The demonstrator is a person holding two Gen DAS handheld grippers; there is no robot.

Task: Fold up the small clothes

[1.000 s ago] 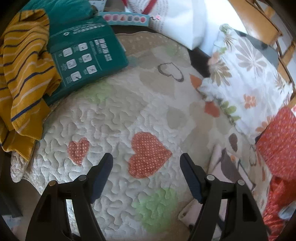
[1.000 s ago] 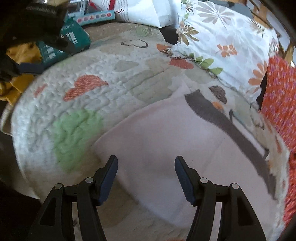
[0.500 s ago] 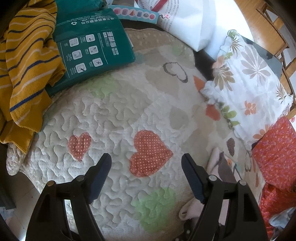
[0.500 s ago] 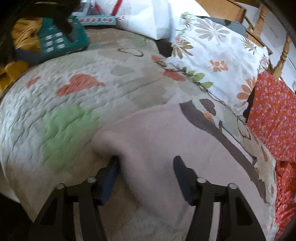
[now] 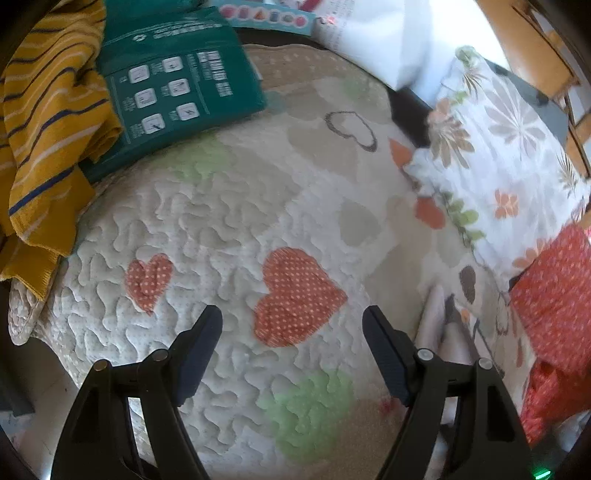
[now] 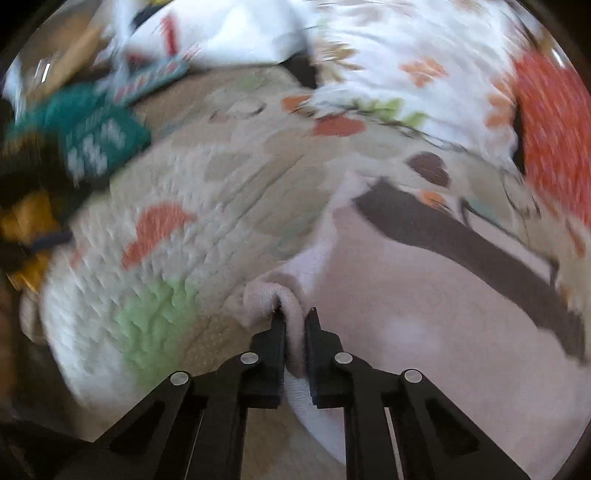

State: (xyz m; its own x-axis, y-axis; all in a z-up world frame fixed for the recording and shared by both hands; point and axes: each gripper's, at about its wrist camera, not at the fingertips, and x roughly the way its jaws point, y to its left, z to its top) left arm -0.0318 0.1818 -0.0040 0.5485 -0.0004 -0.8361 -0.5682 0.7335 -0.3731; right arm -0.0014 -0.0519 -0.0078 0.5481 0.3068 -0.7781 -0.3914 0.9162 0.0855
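A small pale pink garment with a dark brown band lies on the quilted heart-pattern bedspread. My right gripper is shut on the garment's near left edge, and a bunched fold of fabric stands between its fingers. In the left wrist view only a strip of the pink garment shows at the right. My left gripper is open and empty above a red dotted heart on the bedspread, left of the garment.
A yellow striped garment hangs at the bed's left edge. A green package lies at the back left. A floral pillow and a red patterned cloth lie to the right. A white bag sits behind.
My right gripper has shut on the pink garment's edge and bunched it up; the view swung left and blurred. My left gripper stayed open and shifted slightly.
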